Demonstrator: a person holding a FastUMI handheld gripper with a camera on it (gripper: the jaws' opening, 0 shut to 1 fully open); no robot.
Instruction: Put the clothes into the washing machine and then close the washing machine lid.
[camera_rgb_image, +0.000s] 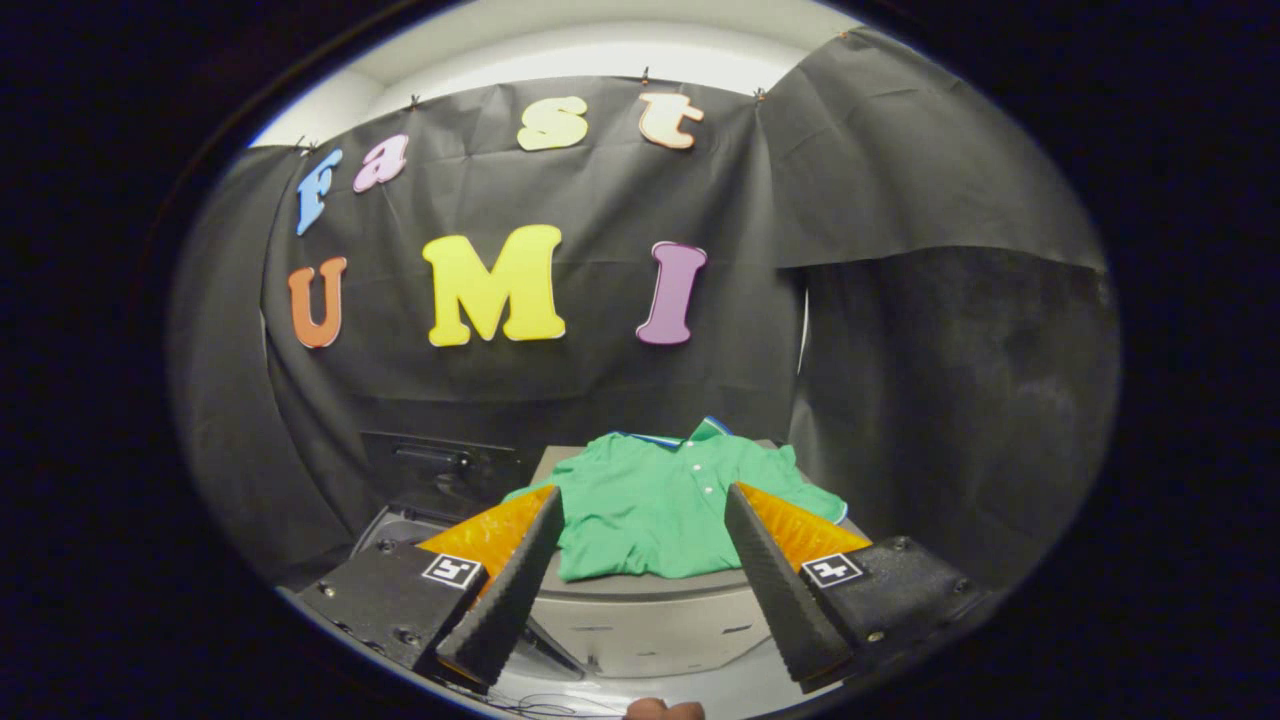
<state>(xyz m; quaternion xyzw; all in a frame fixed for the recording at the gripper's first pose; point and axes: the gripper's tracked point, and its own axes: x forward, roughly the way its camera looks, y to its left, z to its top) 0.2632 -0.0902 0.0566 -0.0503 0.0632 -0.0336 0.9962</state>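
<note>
Dim booth, light from above, sharp, fisheye-warped edges.

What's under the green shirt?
The green shirt lies on a grey flat top, beyond the open gripper. The surface below the cloth is covered.

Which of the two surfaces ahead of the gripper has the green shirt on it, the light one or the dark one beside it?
The light surface: the green shirt lies spread on it, just beyond the open gripper. The dark surface beside it carries no shirt.
</note>
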